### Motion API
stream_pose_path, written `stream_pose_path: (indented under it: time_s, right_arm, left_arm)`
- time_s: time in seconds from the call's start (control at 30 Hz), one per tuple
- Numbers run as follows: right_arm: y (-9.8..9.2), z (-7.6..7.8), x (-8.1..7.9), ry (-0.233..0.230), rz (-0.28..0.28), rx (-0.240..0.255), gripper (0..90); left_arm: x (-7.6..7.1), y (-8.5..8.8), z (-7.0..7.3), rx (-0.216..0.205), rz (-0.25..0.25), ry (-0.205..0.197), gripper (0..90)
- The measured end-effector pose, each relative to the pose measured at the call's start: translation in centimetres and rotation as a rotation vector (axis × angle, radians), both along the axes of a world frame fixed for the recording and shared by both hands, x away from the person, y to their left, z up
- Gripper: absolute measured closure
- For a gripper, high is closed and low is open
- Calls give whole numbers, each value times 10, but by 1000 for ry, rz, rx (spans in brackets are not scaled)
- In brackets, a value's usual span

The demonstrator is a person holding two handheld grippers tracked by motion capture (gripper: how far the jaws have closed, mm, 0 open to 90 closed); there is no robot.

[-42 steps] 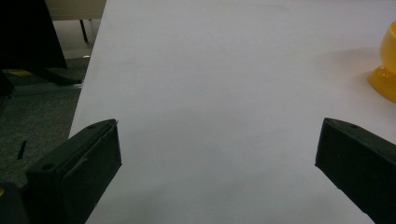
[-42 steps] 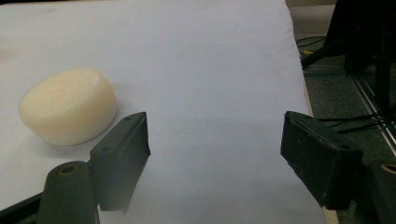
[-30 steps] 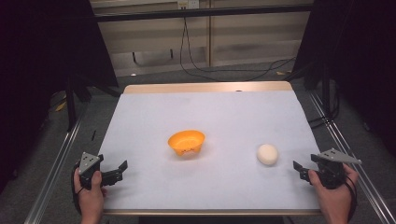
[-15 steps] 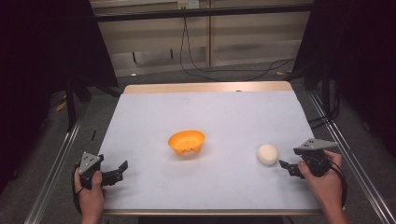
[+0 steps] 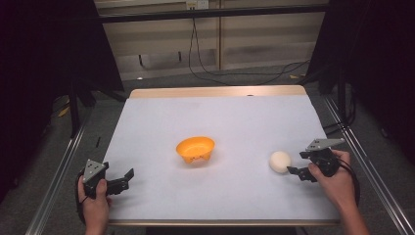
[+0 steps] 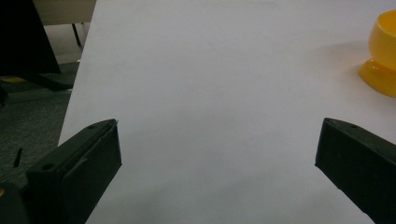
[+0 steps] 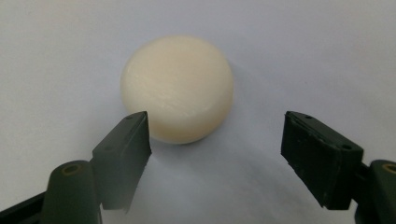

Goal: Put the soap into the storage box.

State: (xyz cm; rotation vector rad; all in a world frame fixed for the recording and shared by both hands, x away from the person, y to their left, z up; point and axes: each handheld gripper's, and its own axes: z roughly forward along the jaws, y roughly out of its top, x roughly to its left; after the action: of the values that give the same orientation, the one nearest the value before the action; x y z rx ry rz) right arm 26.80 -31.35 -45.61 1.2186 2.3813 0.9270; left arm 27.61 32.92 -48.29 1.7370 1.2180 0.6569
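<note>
Two grippers, jaws apart: right gripper [image 5: 297, 172] beside cream ball [image 5: 280, 161] (untouched), left gripper [image 5: 122, 181] idle

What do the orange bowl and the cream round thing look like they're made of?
The small orange footed bowl looks like moulded plastic: even colour, soft sheen, thin rim. The cream round puck-like object looks matte and solid, with faint fine lines across its flat top; perhaps plastic, wax or soap, I cannot tell which.
</note>
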Motion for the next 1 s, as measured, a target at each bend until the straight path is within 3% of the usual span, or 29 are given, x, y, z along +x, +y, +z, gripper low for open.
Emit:
stream_pose_path:
  time_s: [0.17,0.53,0.83,1.0]
  right_arm:
    - [6,3,7,26,45,-6,263]
    - [19,5,20,71,103,7,207]
    - [25,7,25,114,129,12,178]
    - [28,3,31,128,131,-11,155]
  left_arm:
    - [0,0,0,6,-4,0,0]
    - [0,0,0,13,-9,-2,0]
    - [0,-1,0,15,-10,-2,0]
    - [0,-1,0,8,-7,-5,0]
